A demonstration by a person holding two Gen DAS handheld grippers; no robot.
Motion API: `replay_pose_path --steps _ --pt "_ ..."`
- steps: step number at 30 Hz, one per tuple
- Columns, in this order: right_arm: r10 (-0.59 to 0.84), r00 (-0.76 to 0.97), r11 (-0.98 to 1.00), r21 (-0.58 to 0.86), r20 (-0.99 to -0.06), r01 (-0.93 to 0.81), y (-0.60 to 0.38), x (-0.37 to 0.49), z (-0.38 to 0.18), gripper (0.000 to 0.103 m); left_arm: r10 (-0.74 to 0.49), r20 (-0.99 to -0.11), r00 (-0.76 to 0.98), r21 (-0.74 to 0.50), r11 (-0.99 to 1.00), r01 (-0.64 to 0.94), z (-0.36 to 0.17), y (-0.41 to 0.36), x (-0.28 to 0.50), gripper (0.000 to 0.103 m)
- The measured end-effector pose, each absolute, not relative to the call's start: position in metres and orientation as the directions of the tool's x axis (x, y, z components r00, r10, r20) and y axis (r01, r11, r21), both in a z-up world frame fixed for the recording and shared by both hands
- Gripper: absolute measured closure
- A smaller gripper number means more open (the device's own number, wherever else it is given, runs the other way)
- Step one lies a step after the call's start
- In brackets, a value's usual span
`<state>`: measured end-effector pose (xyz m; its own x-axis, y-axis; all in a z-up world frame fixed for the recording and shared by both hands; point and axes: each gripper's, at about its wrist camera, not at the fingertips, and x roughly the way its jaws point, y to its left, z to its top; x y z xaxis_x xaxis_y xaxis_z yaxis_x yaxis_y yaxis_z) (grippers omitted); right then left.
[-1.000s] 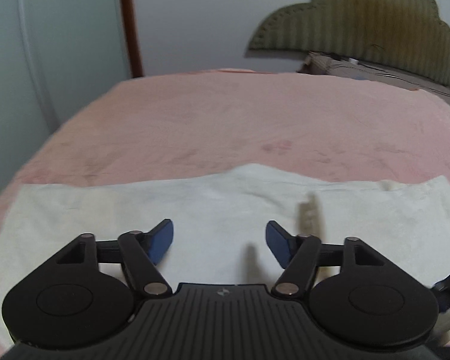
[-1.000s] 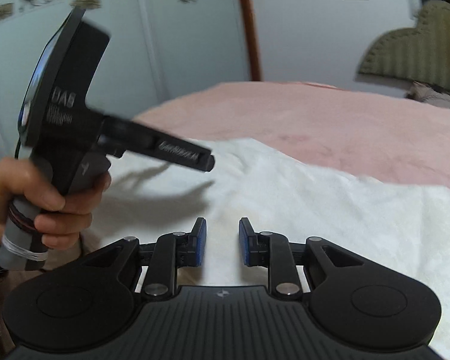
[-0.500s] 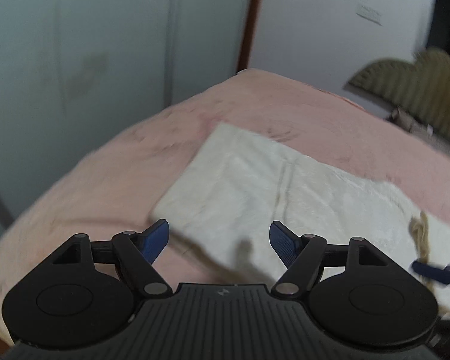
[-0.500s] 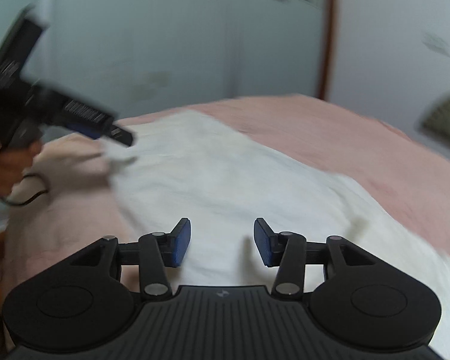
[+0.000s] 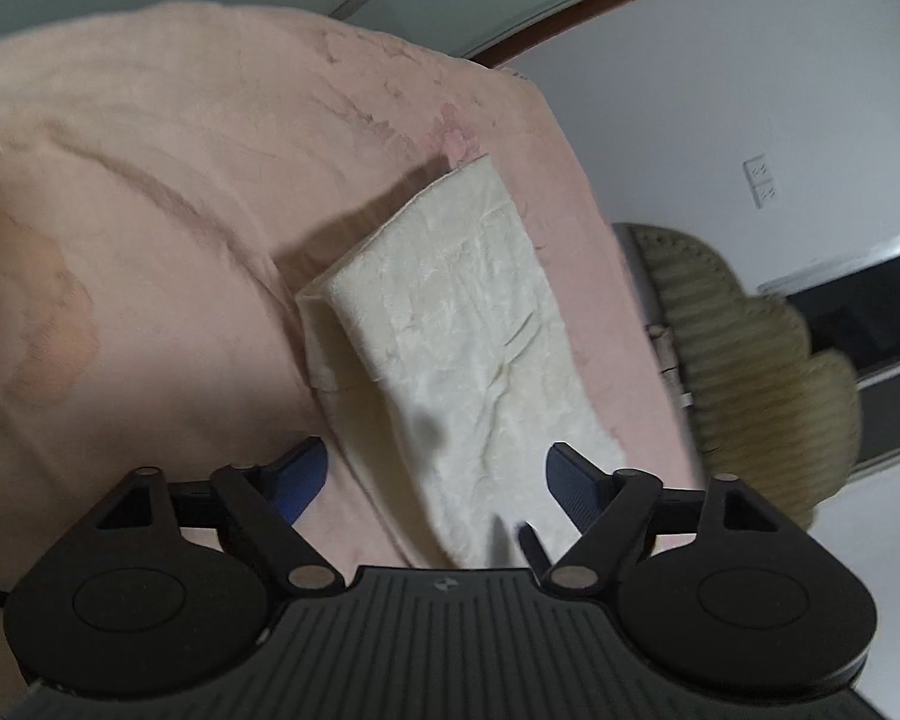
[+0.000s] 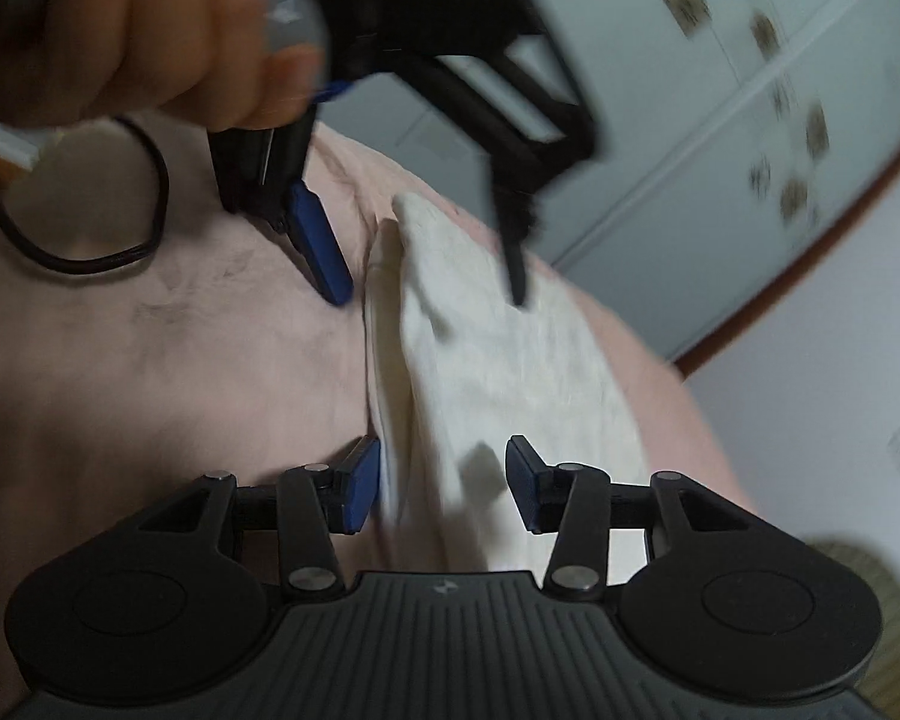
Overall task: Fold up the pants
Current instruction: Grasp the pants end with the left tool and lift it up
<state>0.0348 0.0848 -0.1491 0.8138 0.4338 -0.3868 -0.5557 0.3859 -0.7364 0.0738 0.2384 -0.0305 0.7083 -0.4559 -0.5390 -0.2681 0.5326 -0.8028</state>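
Cream-white pants (image 5: 462, 348), folded into a long strip, lie on the pink bed cover (image 5: 150, 192). My left gripper (image 5: 435, 462) is rolled on its side and its jaws are opening. One end of the strip lies between its blue pads, and neither pad presses on it. In the right wrist view the pants (image 6: 510, 360) run away from me. My right gripper (image 6: 444, 459) straddles their folded edge, jaws closing, pads clear of the cloth. Farther along the strip, the left gripper (image 6: 426, 276) stands astride the pants, held by a hand (image 6: 120, 18).
An olive padded headboard (image 5: 750, 360) stands at the right end of the bed. Pale wardrobe doors (image 6: 750, 90) and a white wall with a socket (image 5: 761, 180) lie beyond the bed's edge. A black cable (image 6: 90, 210) loops under the hand.
Both grippers have rolled onto their sides and swung across the bed to the pants' folded edge. The right jaws have widened from nearly shut; the left jaws have spread a little.
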Motion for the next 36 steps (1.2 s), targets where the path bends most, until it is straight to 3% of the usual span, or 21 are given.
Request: replay_pose_path --steps 2,4,6,9,13,15,18,20,23,29,31,36 --pt "0.445 0.81 0.369 -0.745 -0.383 -0.555 0.095 0.041 -0.15 0.076 -0.492 -0.503 0.711 -0.839 0.475 -0.265 -0.037 0.239 0.08 0.015" --pt "0.473 0.784 0.427 -0.673 -0.402 -0.603 0.093 0.055 -0.14 0.077 -0.505 -0.488 0.712 -0.852 0.453 -0.262 -0.041 0.237 0.086 0.013" --pt "0.526 0.725 0.548 -0.474 -0.445 -0.689 0.079 0.074 -0.116 0.078 -0.502 -0.484 0.717 -0.852 0.457 -0.255 -0.042 0.235 0.089 0.012" --pt "0.62 0.652 0.673 -0.132 -0.436 -0.728 0.039 0.103 -0.084 0.078 -0.502 -0.477 0.722 -0.852 0.466 -0.239 -0.04 0.231 0.101 0.012" --pt "0.752 0.49 0.614 0.195 -0.441 -0.765 -0.003 0.121 -0.065 0.077 -0.494 -0.465 0.735 -0.856 0.463 -0.231 -0.041 0.233 0.124 0.012" --pt "0.738 0.526 0.641 0.196 -0.423 -0.742 -0.016 0.121 -0.058 0.077 -0.486 -0.469 0.738 -0.851 0.473 -0.229 -0.04 0.234 0.133 0.012" --pt "0.589 0.66 0.758 0.036 -0.466 -0.652 -0.022 0.127 -0.059 0.074 -0.47 -0.491 0.733 -0.83 0.51 -0.228 -0.038 0.233 0.144 0.013" --pt "0.534 0.666 0.787 0.018 -0.522 -0.616 -0.019 0.138 -0.07 0.06 -0.448 -0.511 0.734 -0.802 0.556 -0.218 -0.033 0.228 0.149 0.018" --pt "0.532 0.599 0.783 0.08 -0.598 -0.617 -0.014 0.147 -0.097 0.052 -0.404 -0.541 0.737 -0.749 0.631 -0.204 -0.027 0.222 0.154 0.025" --pt "0.551 0.616 0.78 0.084 -0.563 -0.621 -0.021 0.142 -0.095 0.047 -0.264 -0.624 0.736 -0.584 0.784 -0.213 -0.023 0.212 0.153 0.083" --pt "0.571 0.618 0.774 0.104 -0.541 -0.624 -0.025 0.141 -0.091 0.047 -0.239 -0.605 0.76 -0.56 0.806 -0.193 -0.017 0.209 0.143 0.088" --pt "0.611 0.652 0.748 0.06 -0.449 -0.661 -0.027 0.134 -0.075 0.047 -0.155 -0.536 0.83 -0.427 0.898 -0.108 0.024 0.174 0.116 0.09"
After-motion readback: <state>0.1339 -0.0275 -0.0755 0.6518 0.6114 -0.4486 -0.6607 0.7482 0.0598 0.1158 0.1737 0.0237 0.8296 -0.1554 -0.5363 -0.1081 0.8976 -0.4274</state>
